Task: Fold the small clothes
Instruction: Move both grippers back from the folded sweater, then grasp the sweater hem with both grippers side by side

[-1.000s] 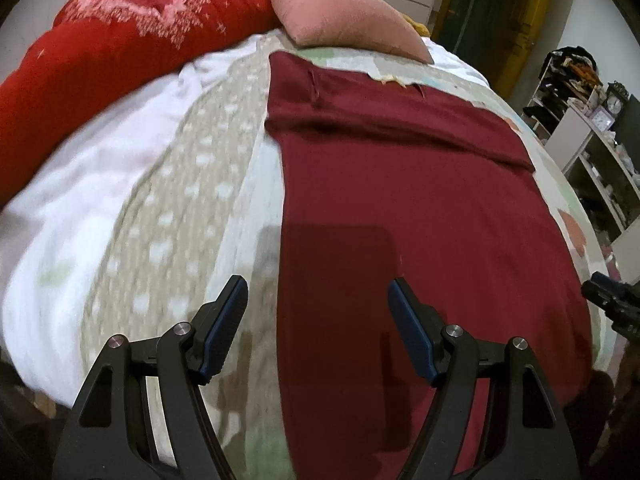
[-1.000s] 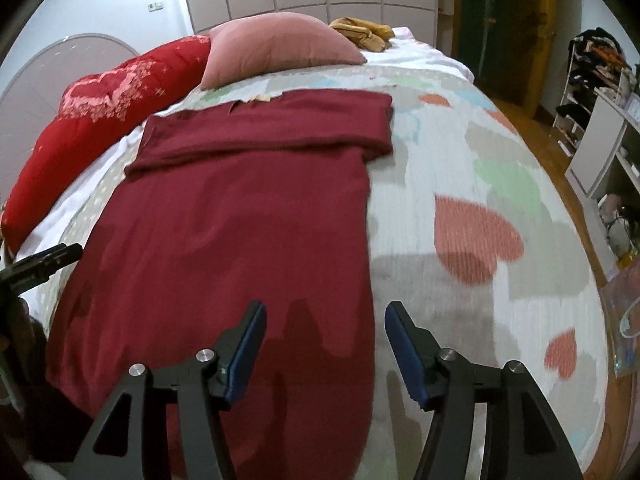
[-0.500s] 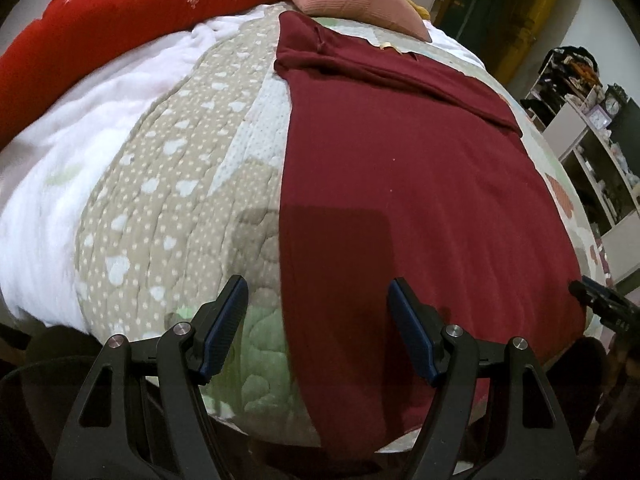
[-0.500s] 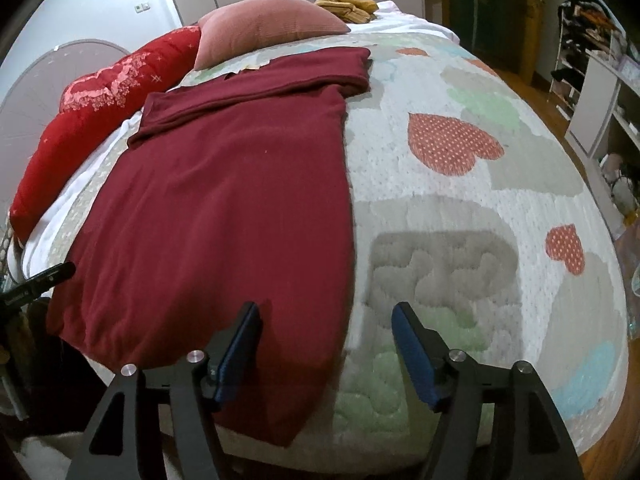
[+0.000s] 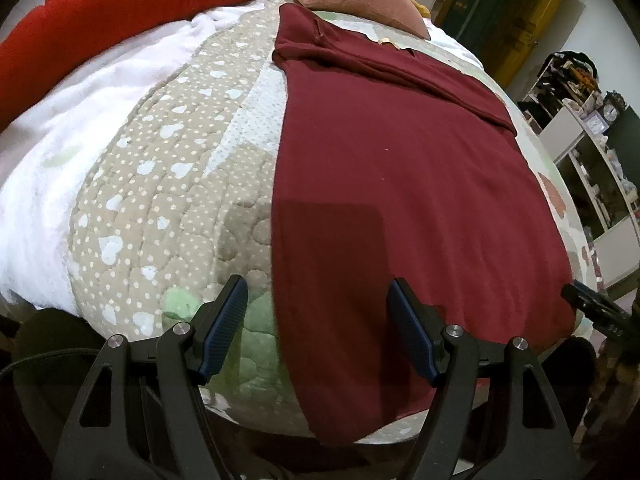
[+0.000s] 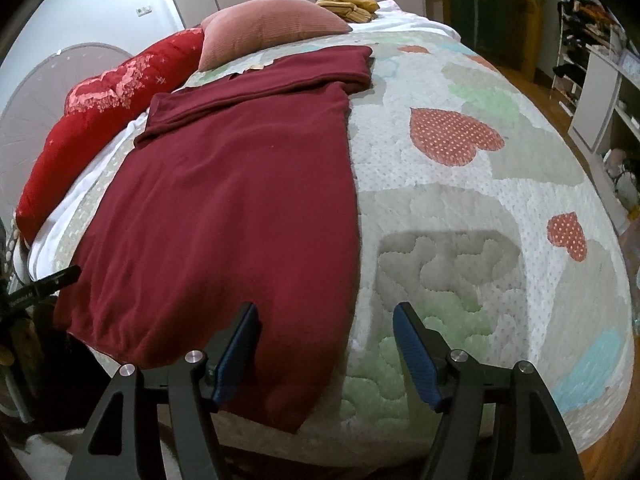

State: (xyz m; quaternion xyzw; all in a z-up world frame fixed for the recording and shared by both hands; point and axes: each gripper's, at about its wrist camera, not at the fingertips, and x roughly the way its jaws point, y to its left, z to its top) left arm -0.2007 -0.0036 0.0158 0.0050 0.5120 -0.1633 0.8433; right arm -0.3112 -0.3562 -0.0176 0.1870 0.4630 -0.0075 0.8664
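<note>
A dark red garment (image 5: 400,184) lies flat on the quilted bed, its far end folded over near the pillows; its near hem hangs over the bed's front edge. It also shows in the right wrist view (image 6: 232,208). My left gripper (image 5: 318,334) is open and empty, above the garment's near left corner. My right gripper (image 6: 326,350) is open and empty, above the garment's near right corner. The right gripper's tip (image 5: 592,308) shows at the right edge of the left wrist view, the left gripper's tip (image 6: 44,282) at the left edge of the right wrist view.
The quilt (image 6: 480,216) has heart patches. A pink pillow (image 6: 268,24) and a red cushion (image 6: 100,108) lie at the head of the bed. White shelves (image 5: 592,168) stand to the right. A yellow cloth (image 6: 348,2) lies far back.
Both grippers have pulled back toward the foot of the bed and risen; the bed's front edge and the garment's hanging hem have come into view. Jaws stay open.
</note>
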